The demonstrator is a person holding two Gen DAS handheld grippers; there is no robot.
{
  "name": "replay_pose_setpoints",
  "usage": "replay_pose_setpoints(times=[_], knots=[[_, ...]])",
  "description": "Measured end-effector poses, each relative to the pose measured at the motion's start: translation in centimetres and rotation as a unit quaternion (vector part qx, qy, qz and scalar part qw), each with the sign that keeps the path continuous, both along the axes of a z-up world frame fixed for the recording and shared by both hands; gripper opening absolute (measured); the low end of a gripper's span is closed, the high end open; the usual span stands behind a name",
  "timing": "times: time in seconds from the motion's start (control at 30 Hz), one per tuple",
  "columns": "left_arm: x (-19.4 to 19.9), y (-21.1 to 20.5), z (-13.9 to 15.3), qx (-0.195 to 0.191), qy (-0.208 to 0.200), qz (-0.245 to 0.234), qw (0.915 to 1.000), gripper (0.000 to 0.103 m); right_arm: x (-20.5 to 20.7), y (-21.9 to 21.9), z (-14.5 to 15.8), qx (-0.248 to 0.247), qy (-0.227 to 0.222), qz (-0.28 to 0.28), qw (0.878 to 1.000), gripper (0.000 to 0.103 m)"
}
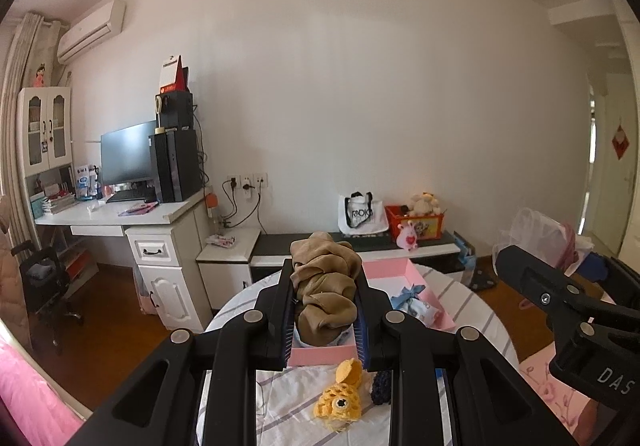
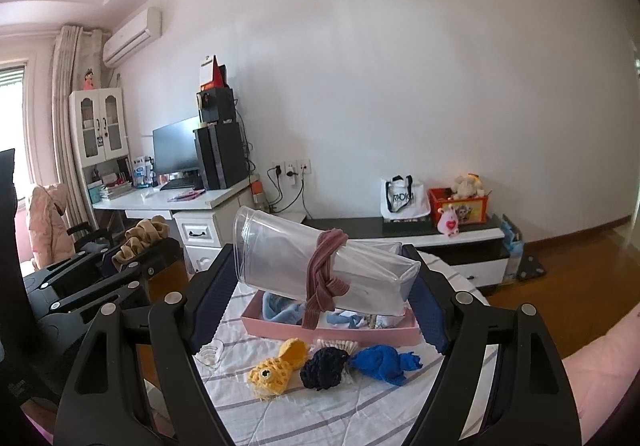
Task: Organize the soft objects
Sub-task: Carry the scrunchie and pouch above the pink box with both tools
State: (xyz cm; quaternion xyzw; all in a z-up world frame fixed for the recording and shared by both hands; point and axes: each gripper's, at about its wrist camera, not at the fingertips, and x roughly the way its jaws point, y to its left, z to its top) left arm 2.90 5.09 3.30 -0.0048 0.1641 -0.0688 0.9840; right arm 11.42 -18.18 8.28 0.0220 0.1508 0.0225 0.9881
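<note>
In the left wrist view, low in the frame, a yellow crocheted fish toy (image 1: pixel 340 396) with an open, net-like stitch lies on the white tablecloth with grey stripes (image 1: pixel 280 398); a dark navy knitted piece (image 1: pixel 380 386) lies just beside it, partly hidden. Above them, in the centre, the left gripper (image 1: pixel 325 294) has its jaws narrow, pressed on a tan scrunchie of soft gathered fabric (image 1: pixel 324 286), which is held in the air over the shallow pink cardboard box (image 1: pixel 320 356); a light blue bow (image 1: pixel 408 293) lies inside the box.

In the right wrist view, the lower middle shows the same fish, the navy piece and a bright blue crocheted piece (image 2: pixel 380 364) in a row on the cloth. Above the box, the right gripper (image 2: pixel 320 286) stands wide, holding a clear plastic cup (image 2: pixel 320 270), smooth and tapered, lying tilted; a dusty pink ribbed fabric band (image 2: pixel 324 274) is tied around the cup. Far back stand a white desk (image 2: pixel 168 201) and a black monitor (image 2: pixel 176 149).
</note>
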Motion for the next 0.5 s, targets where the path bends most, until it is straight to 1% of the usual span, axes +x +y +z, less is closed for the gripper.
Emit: replay_pose_setpoints(times=[0.27,0.43,0.47,0.5], knots=[[-0.97,0.34,-0.44,-0.003,0.004,-0.001,1.0,0.021,-0.1,0.24,-0.37,-0.003,-0.002,0.001,1.0,0.077],[-0.57,0.55,-0.23,-0.007,0.011,-0.002,0.9999,0.022,0.07,0.16,-0.35,-0.003,-0.001,0.002,1.0,0.076],[-0.46,0.63,-0.07,-0.008,0.011,-0.003,0.9999,0.022,0.05,0.23,-0.37,-0.004,-0.002,0.002,1.0,0.075],[-0.25,0.67,0.14,-0.009,0.011,-0.003,0.9999,0.022,0.06,0.28,-0.37,-0.005,-0.003,0.001,1.0,0.071]])
